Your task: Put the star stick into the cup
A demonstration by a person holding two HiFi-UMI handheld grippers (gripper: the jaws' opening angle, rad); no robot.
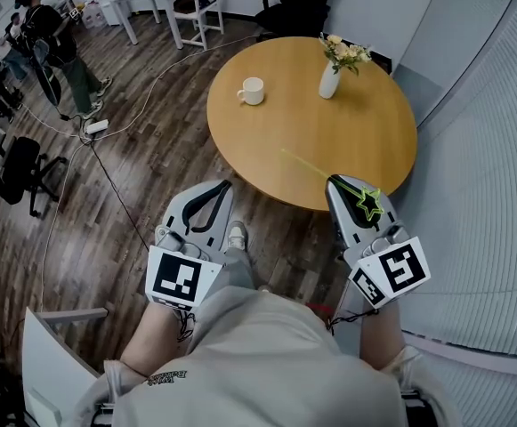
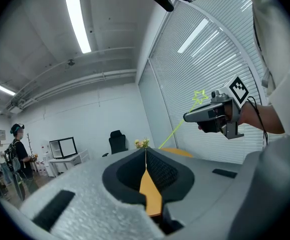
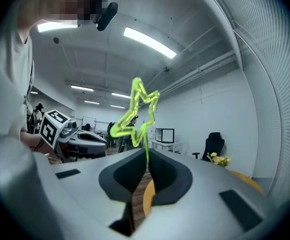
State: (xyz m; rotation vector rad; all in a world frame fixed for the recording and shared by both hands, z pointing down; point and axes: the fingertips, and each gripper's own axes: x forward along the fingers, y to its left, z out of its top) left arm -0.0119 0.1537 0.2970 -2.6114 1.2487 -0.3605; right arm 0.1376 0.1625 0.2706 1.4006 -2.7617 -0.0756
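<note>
The star stick is a thin yellow-green rod with an outlined star (image 1: 367, 205) at one end. My right gripper (image 1: 333, 182) is shut on the rod at the table's near edge. The star (image 3: 135, 113) rises above the closed jaws (image 3: 147, 155), and the bare end points out over the table. The white cup (image 1: 251, 91) stands upright on the far left of the round wooden table (image 1: 365, 140), well away from both grippers. My left gripper (image 1: 225, 185) is shut on nothing, short of the table's edge and over the floor. The left gripper view shows the star (image 2: 200, 96) and my right gripper (image 2: 189, 117).
A white vase of flowers (image 1: 330, 77) stands at the table's far side, right of the cup. A black office chair (image 1: 294, 7) is behind the table. Cables cross the wood floor at left, where people stand (image 1: 58, 47). Window blinds (image 1: 489, 149) run along the right.
</note>
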